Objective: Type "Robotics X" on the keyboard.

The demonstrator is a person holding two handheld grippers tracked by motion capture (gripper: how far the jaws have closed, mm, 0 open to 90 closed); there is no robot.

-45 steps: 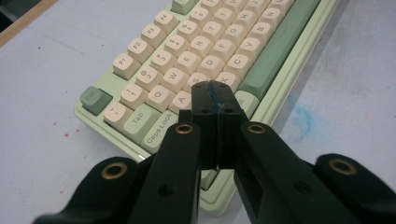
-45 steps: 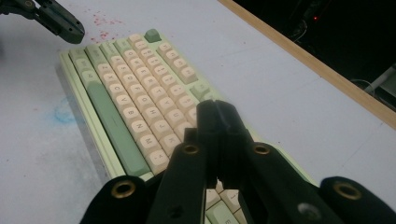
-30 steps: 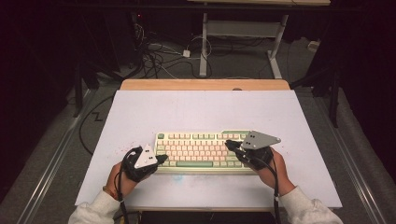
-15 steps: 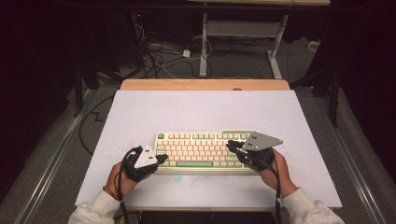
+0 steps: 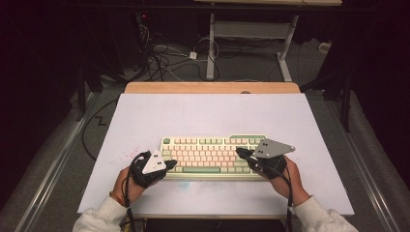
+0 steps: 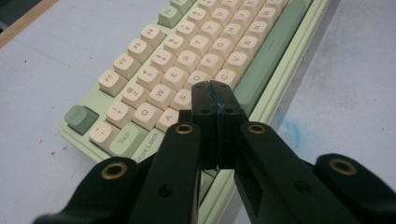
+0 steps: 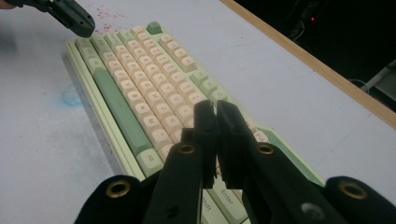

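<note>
A pale green keyboard [image 5: 212,157] with cream keys and a green space bar lies across the near middle of the white table top. My left gripper [image 5: 171,164] is shut with nothing in it, its tips at the keyboard's near left corner. In the left gripper view the shut tips [image 6: 215,91] hover over the lower letter rows of the keyboard [image 6: 187,51]. My right gripper [image 5: 238,152] is shut and empty over the keyboard's right part. In the right gripper view its tips [image 7: 216,109] hang above the keys near Enter on the keyboard [image 7: 140,70]; the left gripper [image 7: 77,21] shows far off.
The white table top [image 5: 208,116] has open room behind and beside the keyboard, with a wooden strip [image 5: 212,87] at its far edge. A faint blue smudge [image 7: 70,98] marks the surface in front of the keyboard. Cables [image 5: 164,58] and a desk frame [image 5: 285,53] stand on the floor beyond.
</note>
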